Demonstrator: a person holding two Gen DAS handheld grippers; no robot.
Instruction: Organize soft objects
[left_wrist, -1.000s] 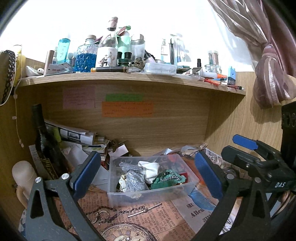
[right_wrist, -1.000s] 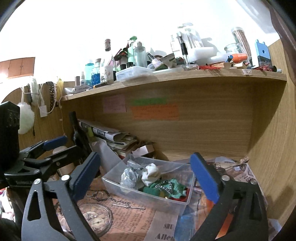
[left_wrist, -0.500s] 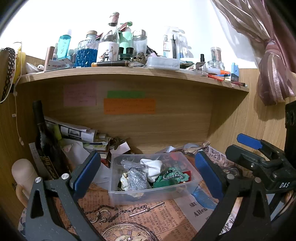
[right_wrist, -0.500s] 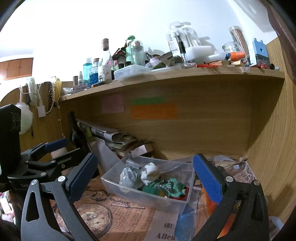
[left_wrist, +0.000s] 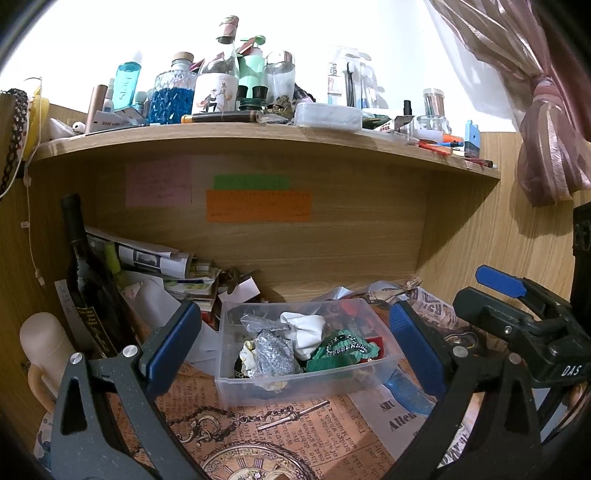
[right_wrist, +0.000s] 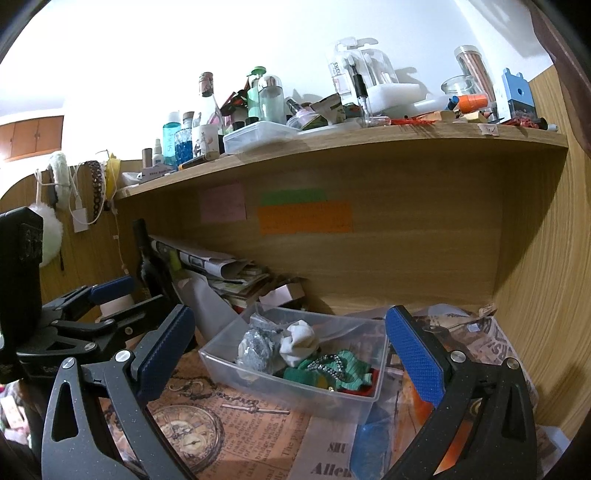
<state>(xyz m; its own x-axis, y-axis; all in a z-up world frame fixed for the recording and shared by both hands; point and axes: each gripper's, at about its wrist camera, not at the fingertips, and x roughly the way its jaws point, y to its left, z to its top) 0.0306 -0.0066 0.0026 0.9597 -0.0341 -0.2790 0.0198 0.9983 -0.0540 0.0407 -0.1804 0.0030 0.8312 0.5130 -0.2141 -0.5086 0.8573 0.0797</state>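
Note:
A clear plastic bin (left_wrist: 295, 384) (right_wrist: 295, 391) sits on the desk under a wooden shelf. Inside lie a white sock (left_wrist: 304, 330) (right_wrist: 299, 341), a silver-grey glittery bundle (left_wrist: 273, 350) (right_wrist: 255, 349) and a green knitted piece (left_wrist: 343, 350) (right_wrist: 343, 369) over something red. My left gripper (left_wrist: 295, 349) hangs open in front of the bin with nothing between its blue pads. My right gripper (right_wrist: 288, 354) is open too, facing the bin from the right. Each gripper shows at the edge of the other's view.
Vintage newspaper-print paper (left_wrist: 280, 435) covers the desk. A dark bottle (left_wrist: 88, 295), a pale bottle (left_wrist: 40, 343) and stacked papers (left_wrist: 155, 258) crowd the left. The shelf (left_wrist: 258, 136) above carries several bottles and jars. A wooden side wall (right_wrist: 535, 295) stands right; a pink curtain (left_wrist: 535, 110) hangs there.
Both views have tilted slightly upward and pulled back a little from the bin. Both grippers stay open and nothing in the bin has moved.

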